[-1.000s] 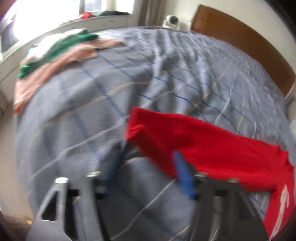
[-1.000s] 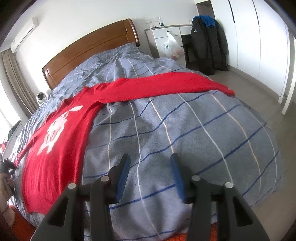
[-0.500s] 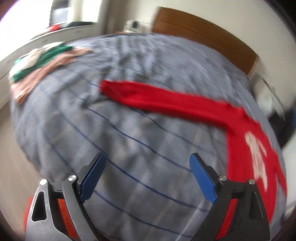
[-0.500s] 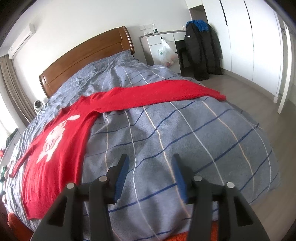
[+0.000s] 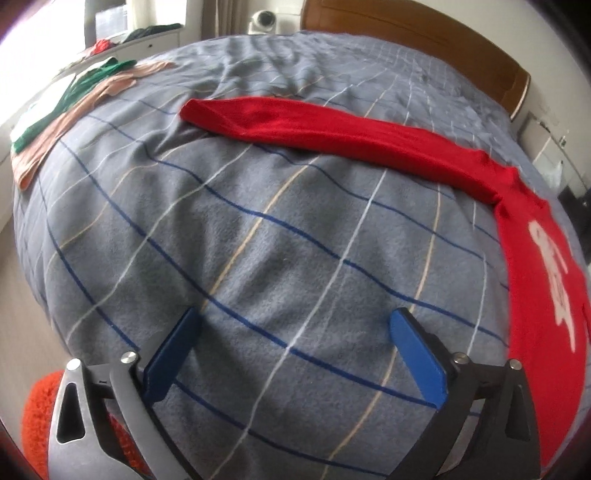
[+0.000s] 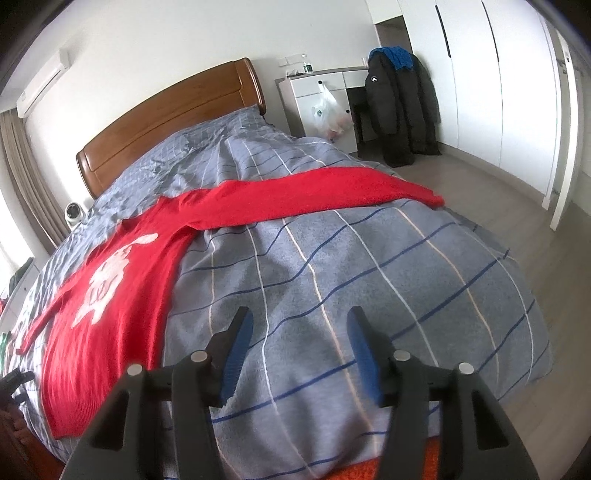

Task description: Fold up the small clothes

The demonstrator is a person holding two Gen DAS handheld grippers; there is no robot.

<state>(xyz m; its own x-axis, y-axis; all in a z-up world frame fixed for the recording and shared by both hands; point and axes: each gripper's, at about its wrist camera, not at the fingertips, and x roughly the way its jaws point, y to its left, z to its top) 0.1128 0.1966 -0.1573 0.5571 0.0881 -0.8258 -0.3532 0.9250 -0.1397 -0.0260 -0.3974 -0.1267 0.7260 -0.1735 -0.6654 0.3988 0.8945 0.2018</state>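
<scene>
From the left wrist camera, the left gripper [image 5: 295, 354] hangs over the grey checked bedspread [image 5: 258, 229] with its blue fingers [image 5: 417, 363] spread wide and nothing between them. A red sweater [image 5: 539, 295] lies flat on the bed to the right, its white motif showing, and one long sleeve [image 5: 332, 129] stretches leftward across the bedspread, well beyond the fingertips. At the far left edge of the bed sits a pile of green and pink clothes [image 5: 70, 107]. A wooden headboard [image 5: 424, 33] closes off the far end.

From the right wrist camera, the right gripper [image 6: 301, 350] is parted to a moderate gap, empty, above bare bedspread [image 6: 369, 266]. The red sweater [image 6: 110, 295] lies to its left, body flat near the bed's edge, while the other sleeve [image 6: 332, 188] runs rightward across the bed ahead of the fingers. Beyond the bed, a dark coat [image 6: 399, 110] hangs beside a white desk [image 6: 314, 85].
</scene>
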